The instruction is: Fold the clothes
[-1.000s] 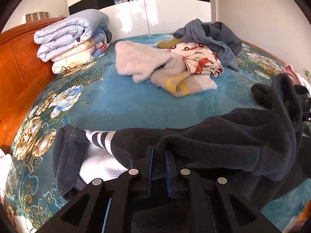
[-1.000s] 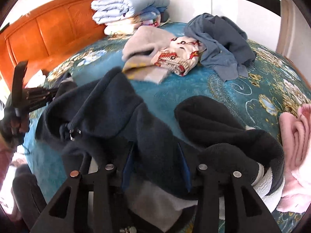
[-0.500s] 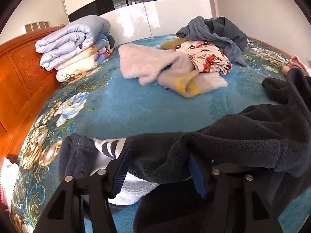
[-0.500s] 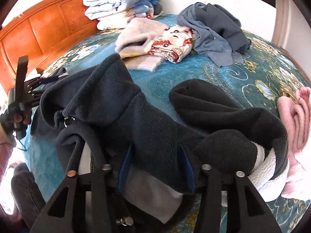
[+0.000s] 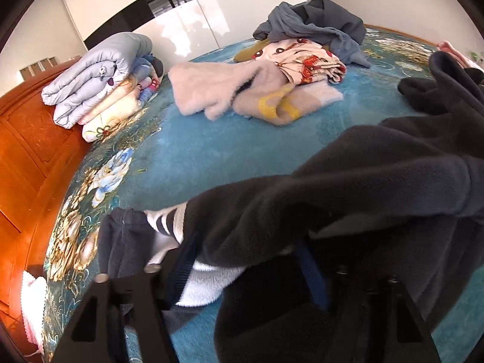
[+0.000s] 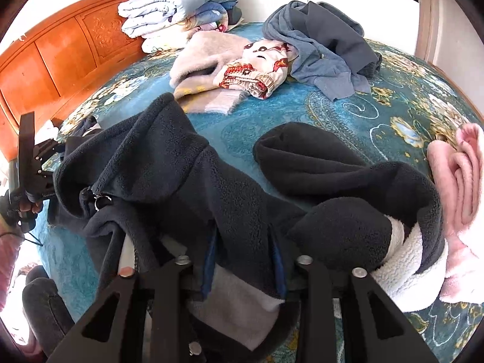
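Two tongs work on one dark fleece jacket (image 6: 193,181) that lies across the near part of a bed (image 5: 187,157) covered in a teal floral spread. The left tongs (image 5: 248,260) stand wide, their blue-padded fingers (image 5: 181,269) spread on either side of a ridge of the dark fleece, with the jacket's white lining and a striped cuff (image 5: 165,220) showing just beside the left finger. The right tongs (image 6: 245,260) are parted to a middling gap with a fold of the jacket's hem lying between the pads; whether they actually pinch it cannot be told. From the right wrist view the left tongs also appear at the far left edge, held in a hand (image 6: 25,208).

Farther up the bed lies one loose heap of three garments: a pale fuzzy sweater (image 5: 217,87) with yellow marks, a cream printed piece (image 5: 305,60) resting on it, and a blue-grey top (image 5: 311,21) bunched behind. One stack of folded quilts (image 5: 99,78) sits against the orange wooden headboard (image 6: 51,60). One pink fluffy garment (image 6: 456,178) lies at the right edge, touching the jacket's white-lined sleeve.
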